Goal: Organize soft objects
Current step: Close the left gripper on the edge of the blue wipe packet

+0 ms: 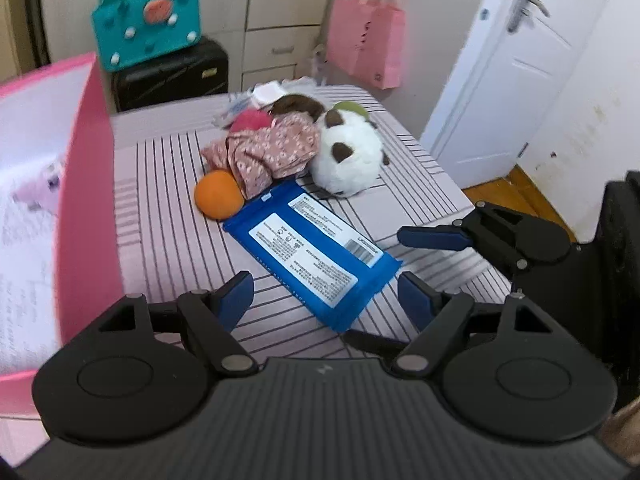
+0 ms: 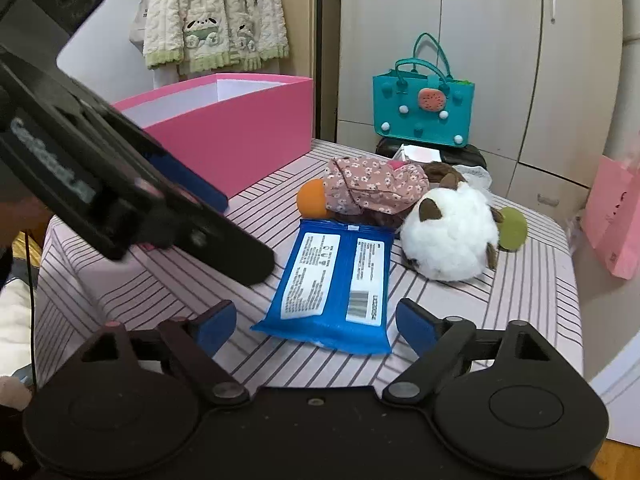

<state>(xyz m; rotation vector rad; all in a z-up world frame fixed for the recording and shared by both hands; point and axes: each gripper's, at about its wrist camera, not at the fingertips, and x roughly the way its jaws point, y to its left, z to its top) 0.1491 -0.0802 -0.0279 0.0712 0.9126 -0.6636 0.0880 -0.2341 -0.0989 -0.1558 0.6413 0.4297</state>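
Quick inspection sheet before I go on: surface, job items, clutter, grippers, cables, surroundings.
Surface: striped cover, flat.
Job's things: blue pack nearest; white plush, floral cloth, orange ball clustered behind; pink box open.
Clutter: white packet at far edge.
Grippers: left gripper and right gripper open, empty, at the pack.
Cables: black cable at left.
Surroundings: teal bag, wardrobe, door.
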